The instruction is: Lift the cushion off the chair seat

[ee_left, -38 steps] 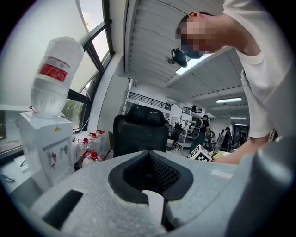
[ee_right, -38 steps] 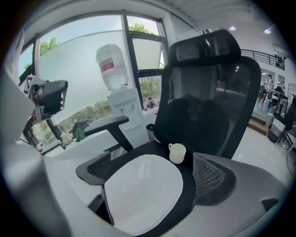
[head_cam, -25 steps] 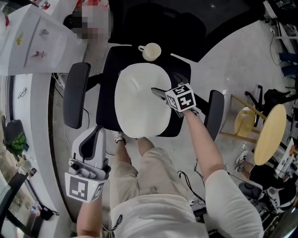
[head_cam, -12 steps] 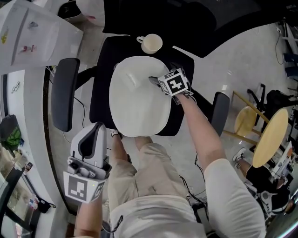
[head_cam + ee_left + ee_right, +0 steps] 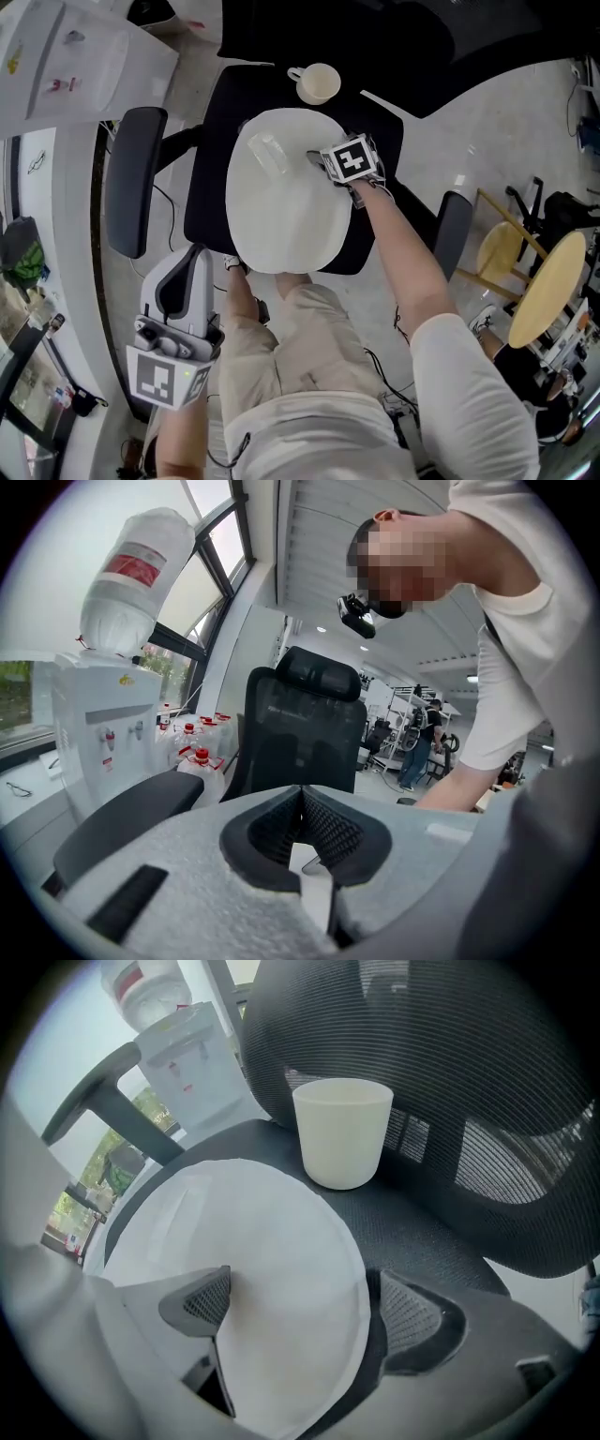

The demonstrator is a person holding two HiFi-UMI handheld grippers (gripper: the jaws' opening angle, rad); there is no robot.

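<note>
A white oval cushion (image 5: 281,192) (image 5: 234,1260) lies flat on the black chair seat (image 5: 211,187) (image 5: 412,1232). My right gripper (image 5: 315,159) (image 5: 305,1297) points steeply down over the cushion's right edge. It is open and its jaws have just been closing a little. The cushion's edge lies between them, with one finger above the cushion and the other above the bare seat; neither pad presses on it. My left gripper (image 5: 187,267) (image 5: 302,803) hangs well back at the lower left, beside the person's leg, shut and empty.
A cream cup (image 5: 319,82) (image 5: 342,1129) stands on the seat behind the cushion, close to the mesh backrest (image 5: 450,1072). Armrests (image 5: 131,178) (image 5: 453,234) flank the seat. A water dispenser (image 5: 103,724) stands to the left and a round yellow stool (image 5: 548,281) to the right.
My right gripper has sunk toward the cushion's right edge and tipped further downward. The left gripper has hardly shifted.
</note>
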